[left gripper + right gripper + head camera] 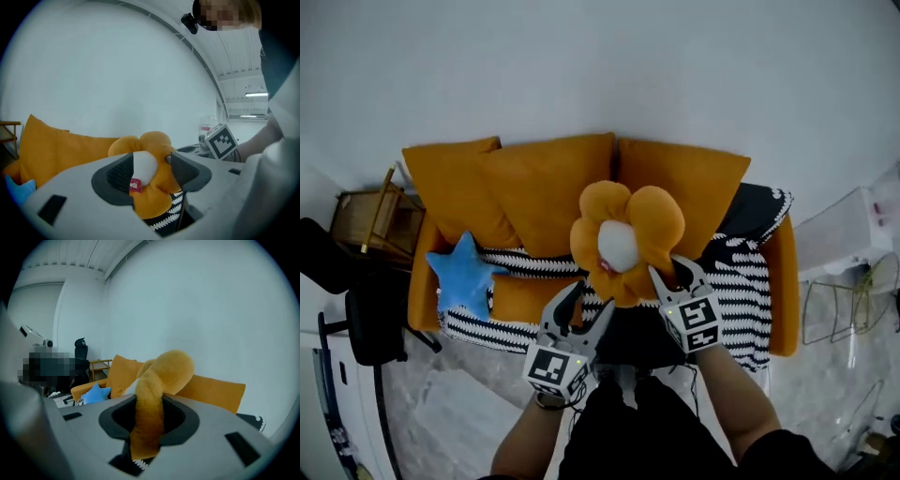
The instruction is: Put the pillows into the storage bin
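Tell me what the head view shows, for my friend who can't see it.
Seen from above, the left gripper and right gripper hold up an orange flower pillow with a white middle. Below it is an orange sofa with a blue star pillow at the picture's left and a black-and-white striped blanket across the seat.

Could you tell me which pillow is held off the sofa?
The orange flower pillow, gripped by the left tool and right tool; the blue star pillow lies on the sofa.
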{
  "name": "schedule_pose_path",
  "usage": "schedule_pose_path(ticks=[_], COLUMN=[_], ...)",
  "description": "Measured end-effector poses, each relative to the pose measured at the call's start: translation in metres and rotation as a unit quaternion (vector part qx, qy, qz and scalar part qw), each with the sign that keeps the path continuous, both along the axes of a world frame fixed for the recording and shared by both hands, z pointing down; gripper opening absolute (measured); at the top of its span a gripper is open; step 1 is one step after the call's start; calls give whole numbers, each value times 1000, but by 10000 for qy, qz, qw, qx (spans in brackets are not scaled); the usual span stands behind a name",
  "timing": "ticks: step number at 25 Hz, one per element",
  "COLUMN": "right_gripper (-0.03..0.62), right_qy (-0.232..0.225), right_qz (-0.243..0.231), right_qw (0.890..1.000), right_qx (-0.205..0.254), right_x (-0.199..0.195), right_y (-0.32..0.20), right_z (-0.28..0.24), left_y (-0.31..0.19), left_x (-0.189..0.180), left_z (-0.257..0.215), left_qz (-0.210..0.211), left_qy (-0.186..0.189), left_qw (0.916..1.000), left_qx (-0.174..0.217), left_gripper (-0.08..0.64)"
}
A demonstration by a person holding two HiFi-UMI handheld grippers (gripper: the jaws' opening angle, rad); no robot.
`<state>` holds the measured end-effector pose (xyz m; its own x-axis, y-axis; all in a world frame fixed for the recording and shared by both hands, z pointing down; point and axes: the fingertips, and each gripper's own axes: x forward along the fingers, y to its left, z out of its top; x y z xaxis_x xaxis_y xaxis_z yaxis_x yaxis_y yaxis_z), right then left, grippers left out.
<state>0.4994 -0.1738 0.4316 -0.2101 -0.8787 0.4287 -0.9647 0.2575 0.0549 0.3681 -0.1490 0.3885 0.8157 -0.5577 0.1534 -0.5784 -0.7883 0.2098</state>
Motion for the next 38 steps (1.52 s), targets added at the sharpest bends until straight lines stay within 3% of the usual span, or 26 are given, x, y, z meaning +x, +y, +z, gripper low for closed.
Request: schedule_pose_path(ticks=[10, 16, 19, 26, 33, 38], right_gripper=[114, 114, 114, 114, 113, 112], right_qy=[4, -61, -111, -265, -483, -556], right_qz=[-505, -875, -1076, -1601, -2325, -3074], right_qw=[9966, 9919, 9891, 9812, 9663, 9459], right_qx=[645, 918, 999, 1041, 994, 878], right_x=[-54, -80, -104, -156, -198, -220], right_y=[-22, -36, -43, -46, -32, -11], right_z=[-84, -111, -119, -127, -125, -119], left_y=[-16, -25, -28, -23, 1, 43], left_x=[-39, -70, -95, -143, -182, -197], left_z=[-70, -92, -100, -108, -104, -99], left_qz=[-374, -836, -1085, -1626, -2430, -3203], left_qy=[12, -114, -172, -371, -532, -560], left_qw=[9969, 9916, 9883, 9801, 9641, 9429], left_qx=[692, 978, 1061, 1073, 930, 716], left_gripper=[213, 95, 28, 6, 6, 6])
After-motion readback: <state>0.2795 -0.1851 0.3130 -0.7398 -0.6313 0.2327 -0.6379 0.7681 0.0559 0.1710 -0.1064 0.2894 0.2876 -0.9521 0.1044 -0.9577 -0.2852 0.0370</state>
